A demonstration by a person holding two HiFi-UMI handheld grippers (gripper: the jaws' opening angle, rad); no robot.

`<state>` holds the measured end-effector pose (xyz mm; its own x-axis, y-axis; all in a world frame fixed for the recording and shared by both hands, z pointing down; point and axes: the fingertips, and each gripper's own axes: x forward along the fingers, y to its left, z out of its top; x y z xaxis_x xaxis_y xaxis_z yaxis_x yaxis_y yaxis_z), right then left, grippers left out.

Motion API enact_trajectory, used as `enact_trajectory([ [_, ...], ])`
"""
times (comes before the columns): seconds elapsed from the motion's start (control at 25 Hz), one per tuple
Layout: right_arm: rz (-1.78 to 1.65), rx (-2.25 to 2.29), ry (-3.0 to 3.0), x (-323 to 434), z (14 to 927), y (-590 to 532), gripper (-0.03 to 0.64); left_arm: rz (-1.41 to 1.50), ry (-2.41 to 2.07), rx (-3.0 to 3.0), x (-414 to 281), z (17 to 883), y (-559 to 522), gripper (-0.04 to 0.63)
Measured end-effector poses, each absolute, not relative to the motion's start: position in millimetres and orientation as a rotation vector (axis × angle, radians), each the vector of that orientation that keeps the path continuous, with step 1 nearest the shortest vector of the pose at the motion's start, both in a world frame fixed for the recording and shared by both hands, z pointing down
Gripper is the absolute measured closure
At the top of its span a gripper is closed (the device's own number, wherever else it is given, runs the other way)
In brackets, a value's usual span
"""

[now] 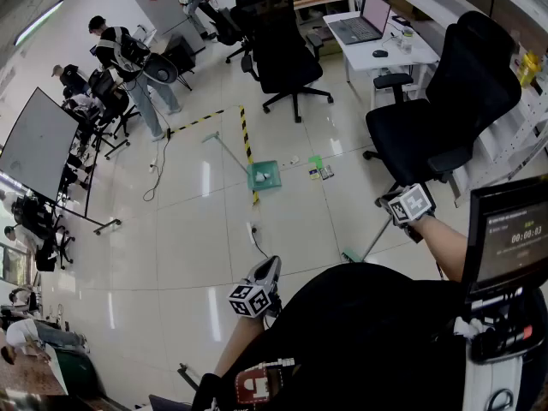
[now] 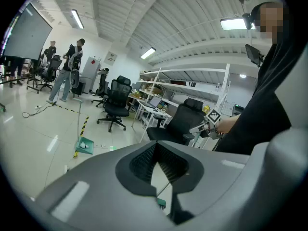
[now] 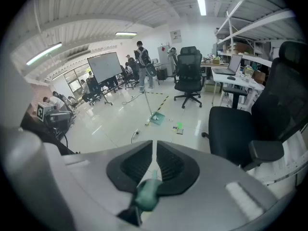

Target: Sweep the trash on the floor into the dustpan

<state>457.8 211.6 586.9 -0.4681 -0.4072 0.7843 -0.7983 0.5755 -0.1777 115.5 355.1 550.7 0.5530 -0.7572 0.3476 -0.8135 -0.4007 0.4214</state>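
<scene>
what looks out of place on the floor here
Litter lies loose: a green scrap and two small dark pieces beside the green dustpan, which already holds a white wad. Nothing else stands out.

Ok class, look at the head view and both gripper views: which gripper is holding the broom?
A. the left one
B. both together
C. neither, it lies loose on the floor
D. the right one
D: the right gripper has its jaws closed on the green handle end of the broom, while the left gripper is shut on nothing, apart from it.
</scene>
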Motion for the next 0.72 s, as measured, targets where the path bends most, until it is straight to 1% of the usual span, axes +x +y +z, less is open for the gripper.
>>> enact_trajectory([
  [0.16, 0.673, 0.952, -2.091, 476.8, 584.7, 193.1, 0.594, 0.126, -1.263, 2.249, 141.4, 548.3, 340.7, 0.595],
  [0.2, 0.653, 0.952, -2.088, 481.6, 583.6, 186.9, 0.607, 0.126, -1.262, 2.249, 146.8, 548.2, 336.9, 0.595],
  [0.32, 0.632, 0.945, -2.083, 484.0, 579.6, 174.0, 0.607, 0.129, -1.253, 2.243, 150.3, 550.7, 329.4, 0.595],
  [0.56, 0.625, 0.966, -2.079, 459.3, 574.4, 137.1, 0.607, 0.11, -1.211, 2.241, 126.8, 565.0, 293.4, 0.595],
  [0.72, 0.63, 1.02, -2.076, 421.8, 569.0, 87.7, 0.607, 0.091, -1.172, 2.256, 85.0, 580.5, 242.8, 0.595],
])
